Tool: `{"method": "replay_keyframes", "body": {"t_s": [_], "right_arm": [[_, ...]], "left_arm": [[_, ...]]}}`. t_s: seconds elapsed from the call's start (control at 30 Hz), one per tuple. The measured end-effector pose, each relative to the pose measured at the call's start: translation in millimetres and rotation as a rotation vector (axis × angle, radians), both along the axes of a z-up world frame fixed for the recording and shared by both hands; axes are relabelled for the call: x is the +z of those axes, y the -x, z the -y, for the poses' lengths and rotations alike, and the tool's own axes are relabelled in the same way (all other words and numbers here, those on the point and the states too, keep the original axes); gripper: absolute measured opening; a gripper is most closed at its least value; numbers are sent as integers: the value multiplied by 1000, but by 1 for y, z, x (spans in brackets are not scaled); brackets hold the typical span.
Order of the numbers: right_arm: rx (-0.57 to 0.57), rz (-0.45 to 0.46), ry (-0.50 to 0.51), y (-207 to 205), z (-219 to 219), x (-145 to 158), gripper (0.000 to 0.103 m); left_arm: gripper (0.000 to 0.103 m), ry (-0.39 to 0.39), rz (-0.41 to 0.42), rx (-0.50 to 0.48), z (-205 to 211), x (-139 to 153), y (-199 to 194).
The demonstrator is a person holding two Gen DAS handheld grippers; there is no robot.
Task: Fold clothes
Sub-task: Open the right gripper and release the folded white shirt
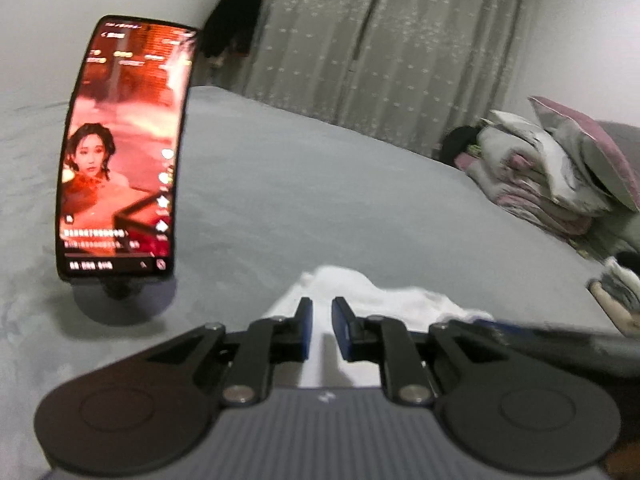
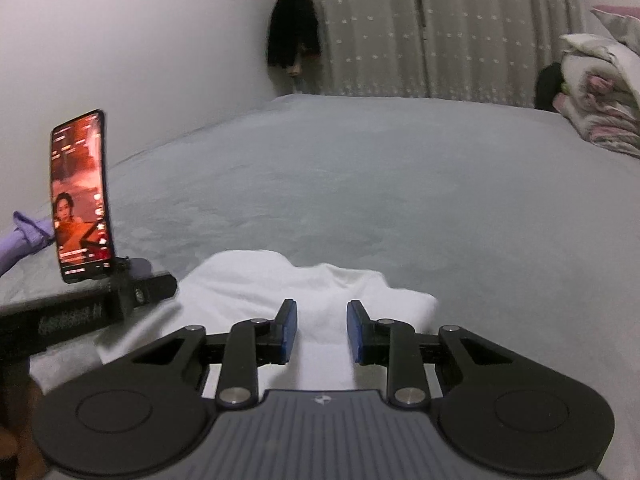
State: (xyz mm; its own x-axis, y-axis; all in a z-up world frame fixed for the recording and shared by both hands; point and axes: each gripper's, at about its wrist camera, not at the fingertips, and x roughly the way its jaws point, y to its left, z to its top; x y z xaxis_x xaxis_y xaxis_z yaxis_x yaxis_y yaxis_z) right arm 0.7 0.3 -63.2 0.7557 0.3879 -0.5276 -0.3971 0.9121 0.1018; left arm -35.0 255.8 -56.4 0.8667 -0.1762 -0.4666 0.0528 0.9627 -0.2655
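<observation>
A white garment [image 1: 400,300] [image 2: 260,280] lies bunched on the grey bed sheet [image 1: 320,200] [image 2: 360,180], close in front of both grippers. My left gripper [image 1: 322,304] has its blue pads nearly together, with white cloth filling the narrow gap, so it is shut on the garment's left part. Its black body [image 2: 80,316] shows at the left of the right wrist view. My right gripper [image 2: 322,306] hovers over the garment's right part with its jaws apart. The cloth lies flat beneath them and is not pinched.
A lit phone [image 1: 120,152] [image 2: 80,196] stands upright on a holder at the left. Piled bedding and pillows [image 1: 552,172] [image 2: 600,92] sit at the far right. A purple cloth [image 2: 24,236] lies behind the phone. Curtains and a wall close the far side.
</observation>
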Motion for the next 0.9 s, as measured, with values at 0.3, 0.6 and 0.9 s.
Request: {"method": "replay_keyframes", "body": {"t_s": [0.3, 0.6, 0.9], "right_arm": [[68, -72, 61, -49, -38, -15, 24], [-4, -136, 12, -103, -35, -6, 22], [46, -78, -24, -36, 5, -2, 22]], "left_arm": [[13, -43, -29, -55, 3, -9, 13], [13, -8, -39, -42, -16, -5, 21], [14, 37, -40, -13, -24, -3, 17]]}}
